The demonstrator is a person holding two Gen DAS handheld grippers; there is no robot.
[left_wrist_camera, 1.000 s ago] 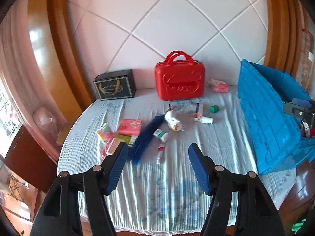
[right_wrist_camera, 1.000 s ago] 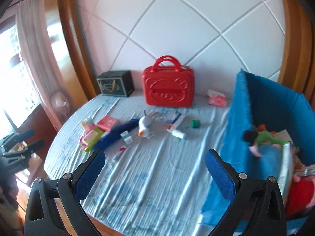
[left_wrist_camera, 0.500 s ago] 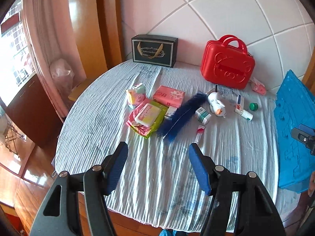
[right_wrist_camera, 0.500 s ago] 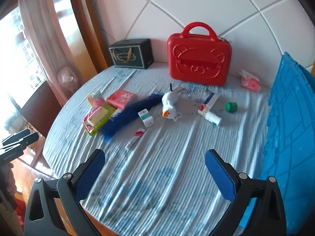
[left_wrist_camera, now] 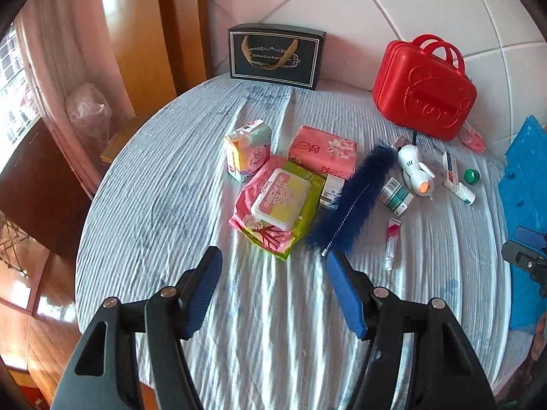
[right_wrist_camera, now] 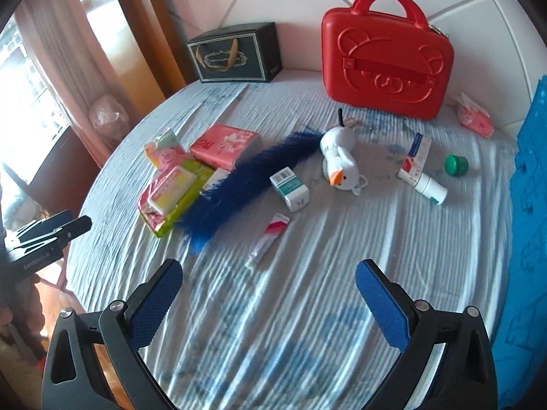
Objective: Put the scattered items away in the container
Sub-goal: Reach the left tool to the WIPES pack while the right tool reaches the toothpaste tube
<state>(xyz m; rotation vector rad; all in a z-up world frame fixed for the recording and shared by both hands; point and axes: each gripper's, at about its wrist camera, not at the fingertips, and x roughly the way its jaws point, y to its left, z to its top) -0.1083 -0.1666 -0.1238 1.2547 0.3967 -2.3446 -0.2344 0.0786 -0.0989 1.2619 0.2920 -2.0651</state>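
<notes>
Scattered items lie on a round table with a striped cloth (left_wrist_camera: pixel 177 184): a wipes pack (left_wrist_camera: pixel 278 203), a pink tissue pack (left_wrist_camera: pixel 323 152), a small sachet pack (left_wrist_camera: pixel 248 150), a blue feather duster (left_wrist_camera: pixel 352 198), a white plush (left_wrist_camera: pixel 415 169), a small box (left_wrist_camera: pixel 395 196) and a tube (left_wrist_camera: pixel 391 239). The blue container (left_wrist_camera: pixel 526 184) stands at the right edge. My left gripper (left_wrist_camera: pixel 273 273) is open and empty, just short of the wipes pack and duster. My right gripper (right_wrist_camera: pixel 268 288) is open and empty above the cloth, near the tube (right_wrist_camera: pixel 268 241).
A red case (left_wrist_camera: pixel 425 89) and a black gift box (left_wrist_camera: pixel 275 54) stand at the back by the wall. A spray bottle (right_wrist_camera: pixel 430 188), a green cap (right_wrist_camera: pixel 456 165) and a pink pack (right_wrist_camera: pixel 473 119) lie at the right. The table edge drops off at the left.
Both grippers have swung left, away from the blue container, and moved closer to the scattered items. Both stay open and empty.
</notes>
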